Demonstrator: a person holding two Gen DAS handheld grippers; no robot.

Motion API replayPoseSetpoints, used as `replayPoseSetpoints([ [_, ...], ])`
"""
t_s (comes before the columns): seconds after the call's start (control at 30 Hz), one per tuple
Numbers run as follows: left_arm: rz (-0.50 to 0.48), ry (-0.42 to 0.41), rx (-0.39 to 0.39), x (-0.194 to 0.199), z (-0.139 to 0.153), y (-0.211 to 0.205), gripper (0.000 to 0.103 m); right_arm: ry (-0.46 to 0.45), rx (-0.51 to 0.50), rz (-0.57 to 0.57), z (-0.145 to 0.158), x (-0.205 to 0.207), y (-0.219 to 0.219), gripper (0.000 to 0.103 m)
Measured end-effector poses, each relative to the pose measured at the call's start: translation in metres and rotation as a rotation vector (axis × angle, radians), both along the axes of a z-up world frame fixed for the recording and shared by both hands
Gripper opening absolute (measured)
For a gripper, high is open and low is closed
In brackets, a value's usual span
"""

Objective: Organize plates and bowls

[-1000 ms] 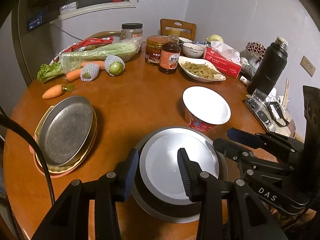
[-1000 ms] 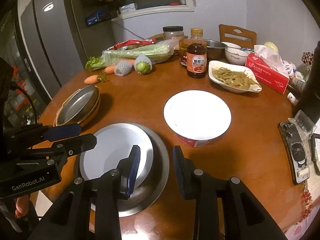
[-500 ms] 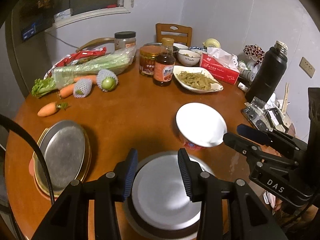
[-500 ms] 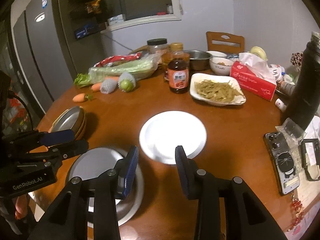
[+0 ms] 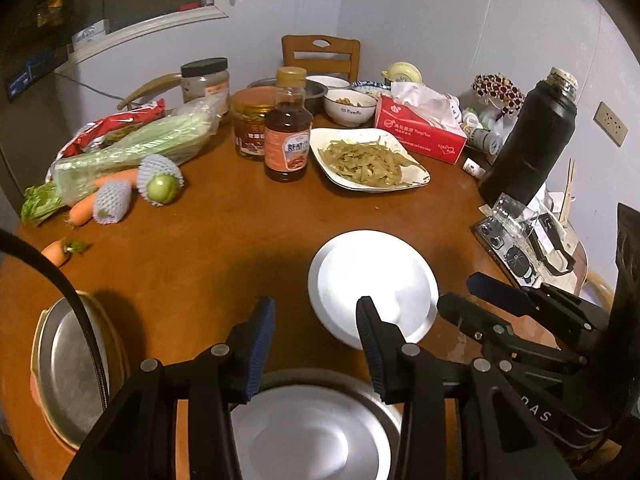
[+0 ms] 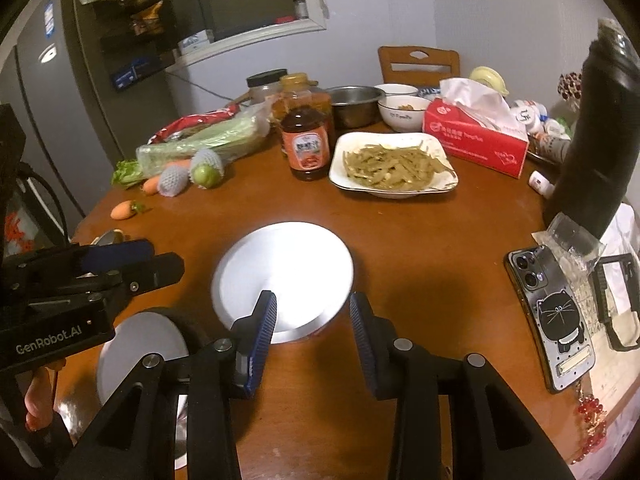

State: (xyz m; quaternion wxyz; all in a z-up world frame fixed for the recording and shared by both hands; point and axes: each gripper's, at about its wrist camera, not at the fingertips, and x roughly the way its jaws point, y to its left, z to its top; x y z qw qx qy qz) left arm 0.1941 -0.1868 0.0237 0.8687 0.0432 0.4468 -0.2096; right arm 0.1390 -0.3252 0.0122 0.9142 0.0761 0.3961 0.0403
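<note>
Left wrist view: we look down across a round wooden desk (image 5: 200, 248) crowded with food and dishes. Our left gripper (image 5: 316, 344) hangs over the near edge with its jaws parted and nothing between them. Directly below it sits a steel bowl (image 5: 360, 412) with a pale plate (image 5: 308, 436) resting inside. Just beyond, toward the middle of the desk, stands a red cup bowl covered by a white plate (image 5: 372, 284). At the left edge lies a stack of metal plates (image 5: 68, 364).

In the right wrist view, our right gripper (image 6: 312, 336) is also released and empty, hovering over the near rim of the white plate without touching it. A phone (image 6: 556, 320) lies near the right edge, and a serving dish of cooked greens (image 6: 392, 168) sits near the far side, beside a sauce bottle (image 6: 306, 144).

We judge the white plate to be the next thing to move. It only rests on the cup, so a grip on one rim could tip it, slide it off, or topple the cup beneath. Both grippers are close together, so they could knock each other. A wide swing to the right could hit the phone.
</note>
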Motion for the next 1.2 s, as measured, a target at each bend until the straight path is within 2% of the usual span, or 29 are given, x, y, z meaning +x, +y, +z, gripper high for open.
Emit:
replayPoseSetpoints([
  [0.53, -0.012, 0.075, 0.023, 0.027, -0.028, -0.019, 0.042, 0.069, 0.040, 0.003, -0.026, 0.025, -0.007, 0.040],
  [0.97, -0.017, 0.073, 0.052, 0.032, -0.036, -0.026, 0.042, 0.072, 0.015, 0.037, -0.032, 0.032, 0.001, 0.036],
  [1.2, -0.026, 0.079, 0.048, 0.031, -0.038, -0.027, 0.036, 0.077, -0.001, 0.035, -0.034, 0.033, 0.004, 0.033],
])
